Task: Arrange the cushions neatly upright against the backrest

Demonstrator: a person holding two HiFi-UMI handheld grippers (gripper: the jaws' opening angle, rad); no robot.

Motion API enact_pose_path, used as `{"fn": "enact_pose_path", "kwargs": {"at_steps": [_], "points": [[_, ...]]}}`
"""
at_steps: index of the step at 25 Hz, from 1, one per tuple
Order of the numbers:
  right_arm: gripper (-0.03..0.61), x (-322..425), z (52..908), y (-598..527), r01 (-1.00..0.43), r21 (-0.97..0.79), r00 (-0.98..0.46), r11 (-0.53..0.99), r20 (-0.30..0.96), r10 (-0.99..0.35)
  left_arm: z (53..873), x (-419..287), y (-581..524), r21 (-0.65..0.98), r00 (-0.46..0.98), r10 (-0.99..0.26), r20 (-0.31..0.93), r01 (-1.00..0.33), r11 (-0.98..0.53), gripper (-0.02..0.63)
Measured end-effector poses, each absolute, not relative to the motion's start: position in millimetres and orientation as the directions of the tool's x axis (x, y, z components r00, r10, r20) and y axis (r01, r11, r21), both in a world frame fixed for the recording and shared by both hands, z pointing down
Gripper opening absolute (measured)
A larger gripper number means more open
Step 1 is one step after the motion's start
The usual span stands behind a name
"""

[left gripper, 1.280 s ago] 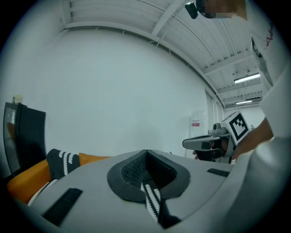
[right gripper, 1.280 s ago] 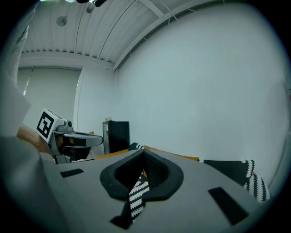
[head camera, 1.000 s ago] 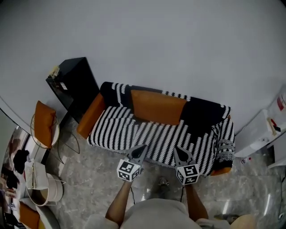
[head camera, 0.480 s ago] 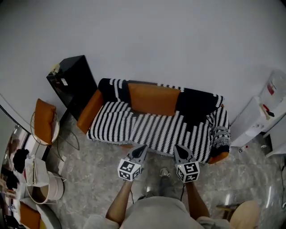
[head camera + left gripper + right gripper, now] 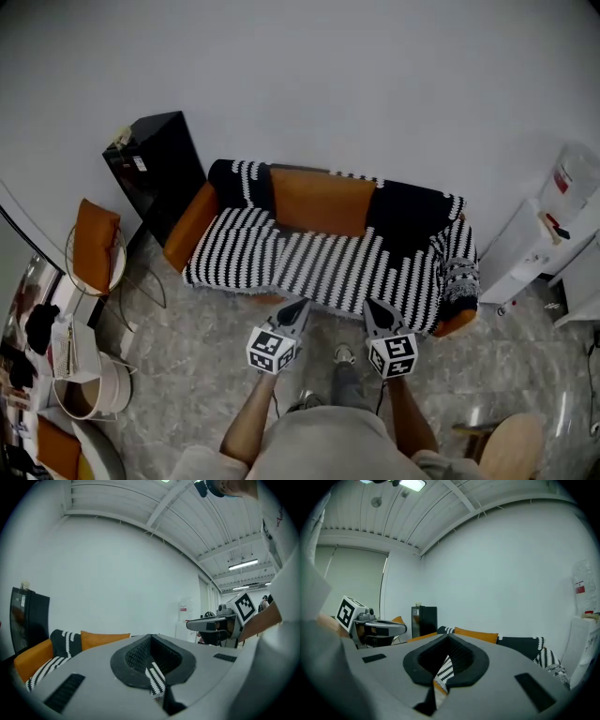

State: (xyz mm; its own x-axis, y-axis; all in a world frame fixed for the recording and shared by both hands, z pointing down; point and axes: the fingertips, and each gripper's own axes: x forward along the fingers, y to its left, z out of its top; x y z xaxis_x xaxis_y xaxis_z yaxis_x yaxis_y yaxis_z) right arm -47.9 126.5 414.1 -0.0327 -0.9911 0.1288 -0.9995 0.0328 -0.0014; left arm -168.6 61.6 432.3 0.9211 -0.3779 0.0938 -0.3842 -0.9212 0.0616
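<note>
Item 1, left hand-held gripper (image 5: 297, 309): I hold it just short of the sofa's front edge, above the grey marbled floor (image 5: 187, 375). Its jaws are pressed together with nothing between them. Only the striped cover shows through the slit beyond the tips.

Item 2, right hand-held gripper (image 5: 373, 307): level with the left one and near it. Its jaws are likewise closed and empty.

Item 3, sofa (image 5: 309, 267): a two-seater against the white wall, draped in a black-and-white striped throw. An orange armrest (image 5: 190, 228) shows at the left end, and a bit of orange shows at the right front corner.

Item 4, orange cushion (image 5: 323, 202): one long rectangular piece, standing upright against the backrest (image 5: 422, 217), left of the middle. Its lower edge rests on the seat, and it is well apart from both grippers.

Item 5, second orange cushion (image 5: 94, 246): stands on edge in a wire chair (image 5: 141, 291), on the floor left of the sofa.

Item 6, black cabinet (image 5: 155, 173): against the wall, between the chair and the sofa's left end.

Item 7, white bucket (image 5: 94, 396): on the floor at lower left.

Item 8, white water dispenser (image 5: 539, 248): right of the sofa.
</note>
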Motion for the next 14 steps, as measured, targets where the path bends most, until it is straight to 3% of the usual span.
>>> {"fn": "enact_pose_path", "kwargs": {"at_steps": [14], "points": [[0.028, -53, 414, 142, -1.0, 0.011, -0.02, 0.022, 0.129, -0.991, 428, -170, 77, 0.049, 0.929, -0.361, 0.079, -0.365, -0.93, 0.029]]}}
